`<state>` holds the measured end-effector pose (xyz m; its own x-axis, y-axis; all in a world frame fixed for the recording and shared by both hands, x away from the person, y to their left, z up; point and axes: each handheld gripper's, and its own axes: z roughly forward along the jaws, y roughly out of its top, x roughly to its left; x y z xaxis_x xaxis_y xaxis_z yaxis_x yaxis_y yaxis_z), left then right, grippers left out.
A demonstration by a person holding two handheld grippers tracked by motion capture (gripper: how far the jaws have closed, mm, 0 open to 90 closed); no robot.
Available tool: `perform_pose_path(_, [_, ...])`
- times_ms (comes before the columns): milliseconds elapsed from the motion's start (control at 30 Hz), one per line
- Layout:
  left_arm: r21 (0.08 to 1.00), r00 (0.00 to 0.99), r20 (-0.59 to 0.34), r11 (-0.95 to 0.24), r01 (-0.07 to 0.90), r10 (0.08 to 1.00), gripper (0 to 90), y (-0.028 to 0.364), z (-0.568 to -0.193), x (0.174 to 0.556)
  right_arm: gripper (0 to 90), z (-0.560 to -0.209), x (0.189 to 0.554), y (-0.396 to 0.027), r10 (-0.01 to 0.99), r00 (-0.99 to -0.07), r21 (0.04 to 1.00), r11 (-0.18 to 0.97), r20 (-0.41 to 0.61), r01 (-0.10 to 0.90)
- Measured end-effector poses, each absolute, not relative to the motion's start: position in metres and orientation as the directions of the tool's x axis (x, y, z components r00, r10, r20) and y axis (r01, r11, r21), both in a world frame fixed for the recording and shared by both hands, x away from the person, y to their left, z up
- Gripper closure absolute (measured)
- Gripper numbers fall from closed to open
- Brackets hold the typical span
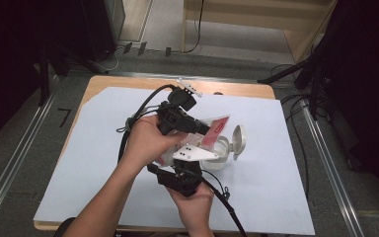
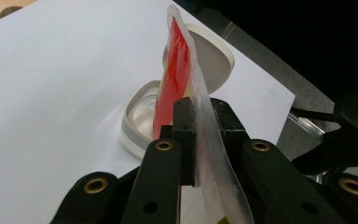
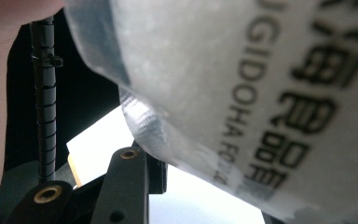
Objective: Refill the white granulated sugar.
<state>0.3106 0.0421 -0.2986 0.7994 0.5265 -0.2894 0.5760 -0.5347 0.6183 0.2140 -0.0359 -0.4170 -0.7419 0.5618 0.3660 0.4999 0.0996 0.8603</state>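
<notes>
A red and clear pouch [image 1: 216,129] [image 2: 175,70] hangs edge-on over a white container [image 1: 219,148] [image 2: 130,130], whose flip lid [image 1: 238,140] [image 2: 214,56] stands open. My left gripper [image 1: 202,129] [image 2: 201,112] is shut on the pouch's clear sealed edge. My right gripper [image 1: 187,165] points up at the pouch from below, under its grey plate [image 1: 195,153]. In the right gripper view the pouch [image 3: 242,84] with black print looms close and blurred. It covers one jaw, and one finger [image 3: 130,186] shows beside its edge.
A white sheet [image 1: 103,163] covers the wooden table [image 1: 128,81]. The right gripper's cable [image 1: 224,202] trails toward the near edge. Dark stands and cables [image 1: 306,74] sit on the floor behind and to the right of the table.
</notes>
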Motion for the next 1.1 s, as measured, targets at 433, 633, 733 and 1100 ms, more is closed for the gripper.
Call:
perform_pose_path(433, [0.617, 0.802, -0.288, -0.539, 0.573, 0.523, 82.5, 0.0421, -0.2985, 0.3106, 64.1, -0.4173, 0.2141, -0.0357, 0.562, -0.742, 0.861, 0.098, 0.366, 0.498])
perform_pose_path(633, [0.617, 0.802, -0.288, -0.539, 0.573, 0.523, 82.4, 0.0422, -0.2986, 0.3106, 64.2, -0.4173, 0.2140, -0.0354, 0.562, -0.741, 0.860, 0.098, 0.367, 0.500])
perform_pose_path(733, [0.616, 0.802, -0.287, -0.541, 0.573, 0.523, 82.4, 0.0422, -0.2985, 0.3106, 64.1, -0.4173, 0.2140, -0.0354, 0.563, -0.741, 0.861, 0.098, 0.366, 0.500])
perform_pose_path(1100, [0.615, 0.802, -0.288, -0.541, 0.573, 0.523, 82.4, 0.0417, -0.2986, 0.3101, 64.2, -0.4175, 0.2136, -0.0354, 0.563, -0.741, 0.862, 0.098, 0.365, 0.498])
